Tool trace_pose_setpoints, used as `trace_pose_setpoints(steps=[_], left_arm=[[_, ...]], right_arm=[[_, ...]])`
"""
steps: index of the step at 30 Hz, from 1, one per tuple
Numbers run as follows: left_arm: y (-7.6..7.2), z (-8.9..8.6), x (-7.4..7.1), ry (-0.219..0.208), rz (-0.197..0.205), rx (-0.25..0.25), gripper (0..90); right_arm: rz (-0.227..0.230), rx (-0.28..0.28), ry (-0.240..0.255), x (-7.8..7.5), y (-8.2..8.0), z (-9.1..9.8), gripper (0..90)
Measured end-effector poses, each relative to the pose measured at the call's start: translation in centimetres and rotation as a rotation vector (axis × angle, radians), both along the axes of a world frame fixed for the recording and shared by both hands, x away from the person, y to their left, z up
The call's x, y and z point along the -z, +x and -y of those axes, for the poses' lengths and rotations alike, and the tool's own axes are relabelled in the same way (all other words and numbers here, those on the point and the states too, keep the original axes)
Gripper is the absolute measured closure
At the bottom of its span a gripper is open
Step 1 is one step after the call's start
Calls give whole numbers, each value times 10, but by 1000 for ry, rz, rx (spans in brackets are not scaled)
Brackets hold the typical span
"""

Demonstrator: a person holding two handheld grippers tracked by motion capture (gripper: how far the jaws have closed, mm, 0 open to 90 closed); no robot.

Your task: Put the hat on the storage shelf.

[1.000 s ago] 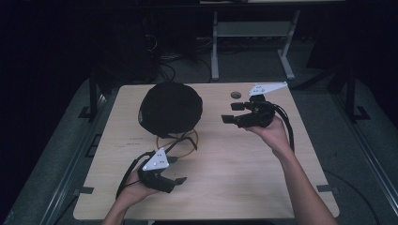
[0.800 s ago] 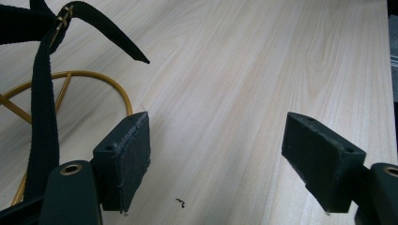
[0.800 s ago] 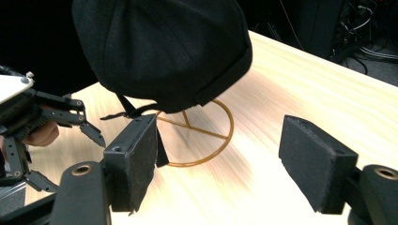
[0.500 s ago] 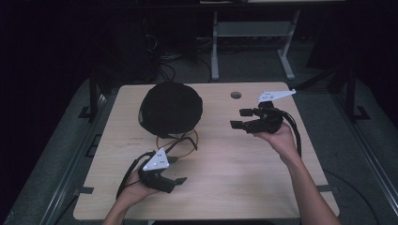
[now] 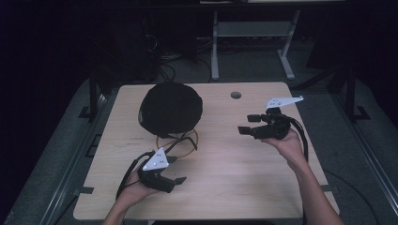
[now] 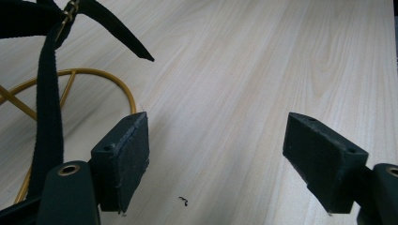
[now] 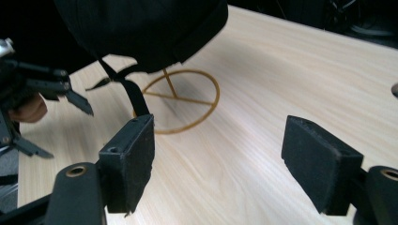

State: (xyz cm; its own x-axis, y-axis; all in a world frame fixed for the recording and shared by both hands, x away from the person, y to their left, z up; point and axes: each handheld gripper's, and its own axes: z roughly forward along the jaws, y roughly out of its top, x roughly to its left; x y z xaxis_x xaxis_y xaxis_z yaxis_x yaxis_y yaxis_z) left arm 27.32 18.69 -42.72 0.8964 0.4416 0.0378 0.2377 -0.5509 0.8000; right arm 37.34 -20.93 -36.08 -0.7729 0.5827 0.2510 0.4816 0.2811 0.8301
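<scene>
Black cap (image 5: 171, 108) sits on a gold wire stand (image 5: 178, 140) toward the desk's (image 5: 244, 187) far-left corner; left gripper (image 5: 174, 182), fingers wide and empty, is nearer its dangling strap (image 6: 49, 117) than right gripper (image 5: 248, 124), likewise wide, empty.

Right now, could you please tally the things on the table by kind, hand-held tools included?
Black hat: 1
Gold wire stand: 1
Hand-held tools: 2, left tool and right tool, both open with nothing between them
Total: 4
</scene>
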Motion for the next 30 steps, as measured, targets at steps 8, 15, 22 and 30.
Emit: trace_pose_setpoints(steps=[8,15,22,30], left_arm=[[1,-2,1,-4,0,-11,222],[2,-3,1,-5,-5,-17,220],[1,-4,2,-9,-11,-23,215],[3,-5,3,-8,-17,-27,214]], right_arm=[[-12,12,-1,11,-7,12,251],[-27,25,-6,18,-13,22,242],[-34,40,-14,27,-21,33,242],[-61,56,-13,44,-31,48,230]])
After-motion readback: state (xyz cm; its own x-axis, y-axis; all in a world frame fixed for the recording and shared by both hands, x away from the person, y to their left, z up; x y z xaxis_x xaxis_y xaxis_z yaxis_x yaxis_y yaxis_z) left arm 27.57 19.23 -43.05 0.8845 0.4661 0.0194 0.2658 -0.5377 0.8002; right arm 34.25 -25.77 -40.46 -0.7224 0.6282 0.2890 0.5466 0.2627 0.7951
